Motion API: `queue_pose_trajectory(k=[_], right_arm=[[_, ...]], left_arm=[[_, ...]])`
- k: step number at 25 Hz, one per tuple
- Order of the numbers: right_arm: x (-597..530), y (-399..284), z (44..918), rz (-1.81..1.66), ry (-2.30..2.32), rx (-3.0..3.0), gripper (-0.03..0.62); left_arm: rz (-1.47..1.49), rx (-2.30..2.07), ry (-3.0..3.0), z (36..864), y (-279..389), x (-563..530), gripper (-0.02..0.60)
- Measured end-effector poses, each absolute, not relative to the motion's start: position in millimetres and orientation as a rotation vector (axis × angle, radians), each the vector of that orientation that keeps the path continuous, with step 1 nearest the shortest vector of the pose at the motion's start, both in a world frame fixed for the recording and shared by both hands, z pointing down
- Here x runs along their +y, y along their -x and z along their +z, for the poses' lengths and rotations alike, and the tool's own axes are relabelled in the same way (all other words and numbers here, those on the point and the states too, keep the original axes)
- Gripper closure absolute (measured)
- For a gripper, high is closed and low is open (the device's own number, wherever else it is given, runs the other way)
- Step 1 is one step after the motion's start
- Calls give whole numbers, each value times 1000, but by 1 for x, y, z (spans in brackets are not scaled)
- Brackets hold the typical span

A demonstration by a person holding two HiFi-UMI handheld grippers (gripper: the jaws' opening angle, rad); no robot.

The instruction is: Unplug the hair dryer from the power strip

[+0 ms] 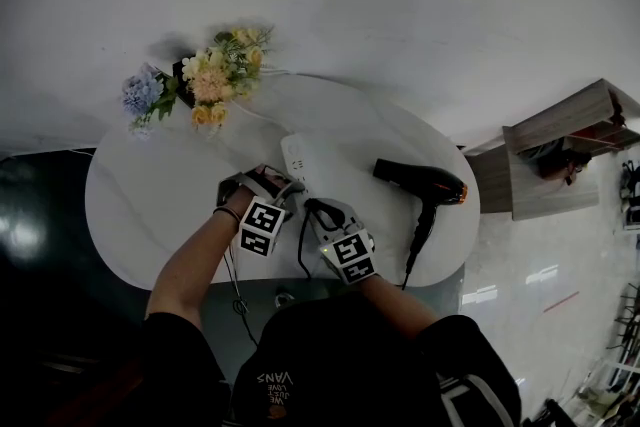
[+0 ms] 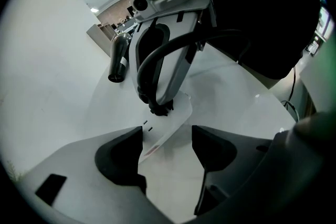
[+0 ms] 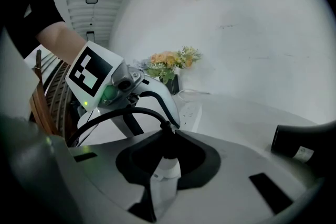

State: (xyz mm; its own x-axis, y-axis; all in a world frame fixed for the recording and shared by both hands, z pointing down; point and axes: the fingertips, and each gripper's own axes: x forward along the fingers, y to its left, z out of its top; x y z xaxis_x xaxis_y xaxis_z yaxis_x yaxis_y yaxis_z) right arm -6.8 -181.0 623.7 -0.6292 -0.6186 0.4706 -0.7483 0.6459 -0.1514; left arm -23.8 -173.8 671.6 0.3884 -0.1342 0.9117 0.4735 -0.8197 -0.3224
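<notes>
Far left on the white table (image 1: 140,215) stands one bunch of flowers (image 1: 205,75), blue, cream and orange, well clear of my work. Nearer in, my left claw (image 2: 167,135) hangs with its jaws apart. The near end of the single white power strip (image 1: 297,155) lies between them on the table, and neither jaw grips it. Directly ahead of that claw my other tool fills the view and hides much of the strip's far part.

My right claw (image 3: 165,145) is closed on the plug (image 2: 159,108). The plug sits right at the strip's top face, but I cannot tell whether its pins are seated. Its black cord (image 3: 113,113) arcs up and to the left out of the jaws. Each claw carries one marker cube, two in all: one on the left (image 1: 262,227) and one on the right (image 1: 352,255). Both bear black and white squares only.

To the right, well apart from the strip, the one black hair dryer (image 1: 425,183) lies on its side near the table's right edge with its barrel pointing left. A small pale label on the barrel is too small to read. Beyond the table at far right stands a wooden shelf unit (image 1: 570,130).

The only print I can read is "VANS", upside down on my black top (image 1: 272,379).
</notes>
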Motion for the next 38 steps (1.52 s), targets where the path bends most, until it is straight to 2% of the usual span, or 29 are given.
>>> queue_pose_trajectory(k=[38], right_arm=[[-181,-2,626,489,-1180,-2427,523]], left_arm=[[-1486,-275,2058,675,21,-173,276]])
